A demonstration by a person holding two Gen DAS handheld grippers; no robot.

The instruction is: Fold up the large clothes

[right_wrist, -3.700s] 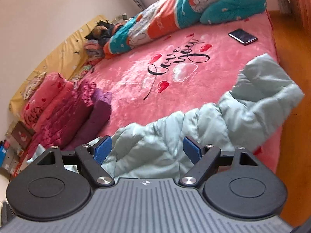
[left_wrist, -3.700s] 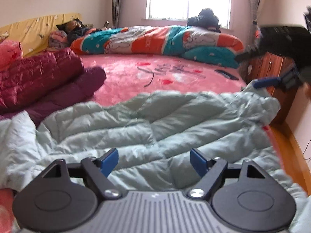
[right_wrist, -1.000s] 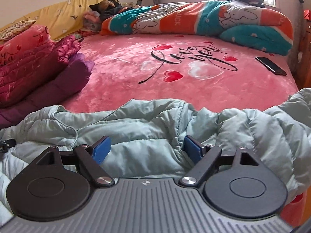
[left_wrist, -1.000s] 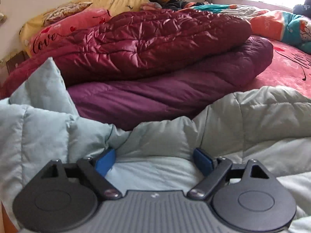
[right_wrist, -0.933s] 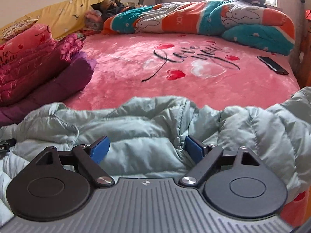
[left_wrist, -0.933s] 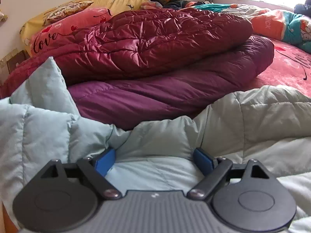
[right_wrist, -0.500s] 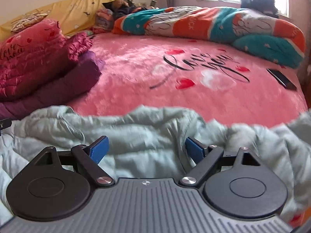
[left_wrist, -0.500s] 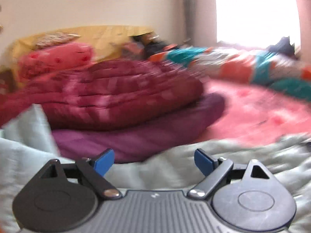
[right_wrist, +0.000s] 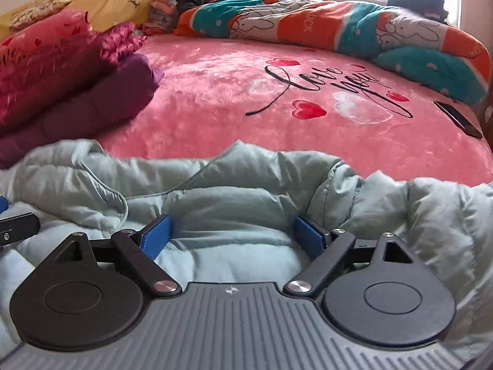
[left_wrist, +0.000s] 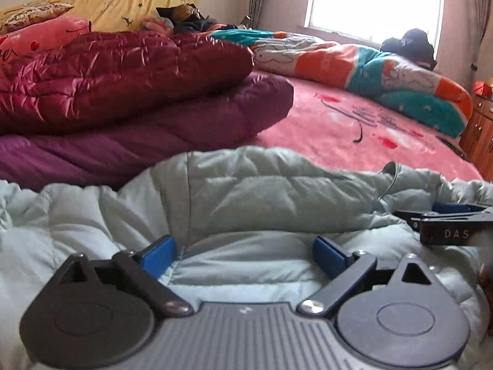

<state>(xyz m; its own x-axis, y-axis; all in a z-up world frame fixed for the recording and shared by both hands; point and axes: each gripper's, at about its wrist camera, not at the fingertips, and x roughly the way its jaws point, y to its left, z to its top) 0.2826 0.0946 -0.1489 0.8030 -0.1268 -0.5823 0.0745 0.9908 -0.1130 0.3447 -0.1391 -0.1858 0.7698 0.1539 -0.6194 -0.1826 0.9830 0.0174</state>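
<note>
Two hand-held grippers are hovering over the coat (left_wrist: 277, 191) we are folding. We are reading "Love you" (right_wrist: 332, 88) in black script on the pink blanket (right_wrist: 215, 98), "DAS" on the right hand-held gripper (left_wrist: 443, 215) in the left view, and "UCK" on the striped quilt (right_wrist: 308, 27). Our left hand-held gripper (left_wrist: 243, 252) is opening wide, coat fabric lying between its jaws, unpinched. Our right one (right_wrist: 231, 234) is standing wide open over a coat fold. Both are sitting at the bed's near edge.
</note>
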